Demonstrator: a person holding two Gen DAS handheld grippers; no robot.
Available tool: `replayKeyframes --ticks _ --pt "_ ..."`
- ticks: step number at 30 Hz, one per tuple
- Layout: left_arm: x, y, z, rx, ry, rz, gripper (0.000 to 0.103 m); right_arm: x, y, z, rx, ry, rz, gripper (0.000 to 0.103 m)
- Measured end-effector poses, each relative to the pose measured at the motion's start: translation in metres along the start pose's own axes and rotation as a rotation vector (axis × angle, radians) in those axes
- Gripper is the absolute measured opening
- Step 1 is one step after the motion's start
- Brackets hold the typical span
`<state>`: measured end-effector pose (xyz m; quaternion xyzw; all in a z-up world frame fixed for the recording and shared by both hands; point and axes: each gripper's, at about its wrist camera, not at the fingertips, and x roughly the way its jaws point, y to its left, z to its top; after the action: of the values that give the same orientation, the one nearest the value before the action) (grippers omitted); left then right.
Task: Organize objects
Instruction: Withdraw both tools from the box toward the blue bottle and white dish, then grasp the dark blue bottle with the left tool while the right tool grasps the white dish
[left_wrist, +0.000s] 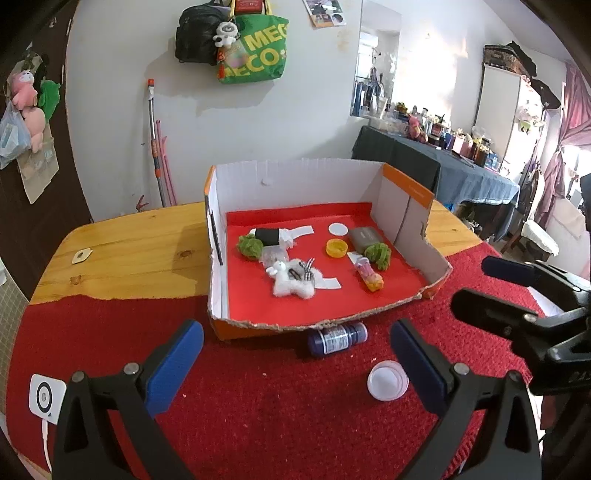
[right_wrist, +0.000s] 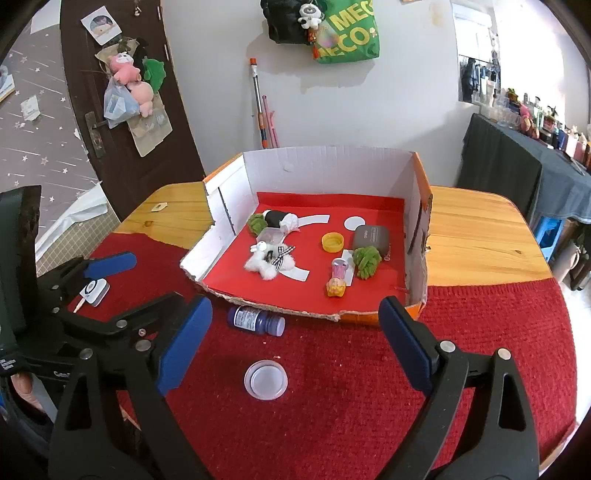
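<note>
Red knitted cloth (right_wrist: 332, 387) covers the near half of a wooden table (right_wrist: 476, 236), and on it stands a cut-down cardboard box (right_wrist: 325, 166) with white inner walls and a red floor. Clock directions here are read across the right wrist view, centred on the box.

At about 8 o'clock, well apart from the box, a small white device (right_wrist: 94, 291) lies on the cloth, and the left gripper (left_wrist: 295, 365) reaches in just beside it; its blue-padded jaws stand wide apart with nothing between them.

Inside the box, toward 10 o'clock, a green pompom (right_wrist: 257, 223) touches a black roll (right_wrist: 275, 218) with a white end. Just below them sit a clear little container (right_wrist: 270, 235) and a white plush toy (right_wrist: 266, 264) with a checked ribbon, lying on a white paper strip (right_wrist: 295, 274).

At 6 o'clock, outside the torn front wall and close against it, a blue bottle (right_wrist: 256, 320) lies on its side on the cloth. Nearer the camera, well apart from the bottle, a white lid (right_wrist: 266, 379) rests flat, open side up.

Near the box centre lies a yellow cap (right_wrist: 332, 242), with a white disc (right_wrist: 354, 223) behind it. Toward 3 o'clock a grey case (right_wrist: 371, 238) touches a second green pompom (right_wrist: 366, 261). At 5 o'clock a small doll figure (right_wrist: 338, 278) lies flat, beside that pompom.

The right gripper (right_wrist: 295, 343) hangs over the cloth in front of the box, jaws spread wide and empty, the white lid lying between and below them.
</note>
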<state>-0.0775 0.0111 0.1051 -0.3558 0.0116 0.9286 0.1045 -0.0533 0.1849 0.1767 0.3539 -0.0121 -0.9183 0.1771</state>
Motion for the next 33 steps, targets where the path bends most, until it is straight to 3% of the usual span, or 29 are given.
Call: replayKeyframes --ticks 6,10,14,17,28,33 --pt "0.006 0.004 -0.012 -0.010 0.024 0.017 0.102 -0.001 -0.002 -0.013 0.011 0.002 -0.013 0.093" --pt "0.015 0.006 -0.020 -0.019 0.057 0.003 0.091 0.005 -0.002 -0.024 0.003 0.029 -0.023 0.091" --pt "0.023 0.005 -0.027 -0.018 0.083 -0.009 0.079 0.014 0.001 -0.038 -0.017 0.067 -0.032 0.078" --pt "0.029 0.002 -0.030 -0.015 0.102 -0.029 0.075 0.024 0.004 -0.049 -0.030 0.100 -0.028 0.073" --pt "0.057 -0.014 -0.027 -0.010 0.158 -0.079 0.074 0.064 0.021 -0.073 -0.081 0.187 0.004 0.073" --pt "0.072 -0.019 -0.025 -0.026 0.192 -0.095 0.074 0.076 0.019 -0.077 -0.106 0.190 -0.038 0.073"
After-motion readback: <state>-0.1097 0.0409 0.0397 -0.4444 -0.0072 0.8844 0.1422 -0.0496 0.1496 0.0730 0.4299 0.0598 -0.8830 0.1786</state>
